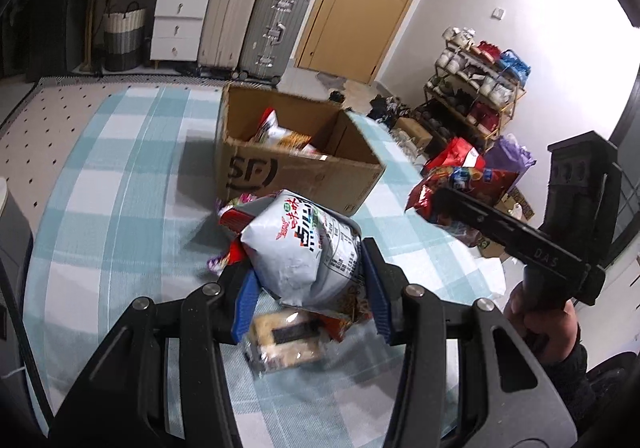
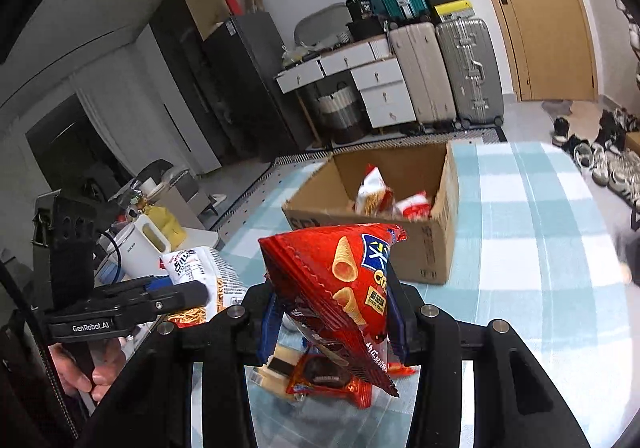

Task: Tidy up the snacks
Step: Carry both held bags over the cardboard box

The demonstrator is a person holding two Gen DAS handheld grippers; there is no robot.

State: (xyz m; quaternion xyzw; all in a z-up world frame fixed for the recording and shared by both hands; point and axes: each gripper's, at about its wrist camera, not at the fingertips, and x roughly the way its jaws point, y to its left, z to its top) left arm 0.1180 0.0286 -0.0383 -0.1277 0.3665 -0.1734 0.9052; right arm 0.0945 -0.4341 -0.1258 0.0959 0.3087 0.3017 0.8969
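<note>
My left gripper [image 1: 312,286] is shut on a white noodle bag [image 1: 304,248], held above the checked tablecloth [image 1: 120,188]. In the right wrist view my right gripper [image 2: 332,328] is shut on a red cone-snack bag [image 2: 340,280], also lifted off the table. The open cardboard box [image 1: 304,176] stands just beyond both bags and holds a few red and white snack packs [image 2: 376,192]. Under the grippers lie a pale wrapped snack [image 1: 284,336] and an orange cookie pack [image 2: 328,380]. The left gripper [image 2: 180,294] shows at the left of the right wrist view.
Suitcases [image 1: 248,28] and white drawers [image 1: 176,28] line the far wall beside a wooden door [image 1: 368,0]. A shoe rack [image 1: 476,88] and bags stand past the table's right edge. A white jug [image 2: 144,244] and clutter sit to the left.
</note>
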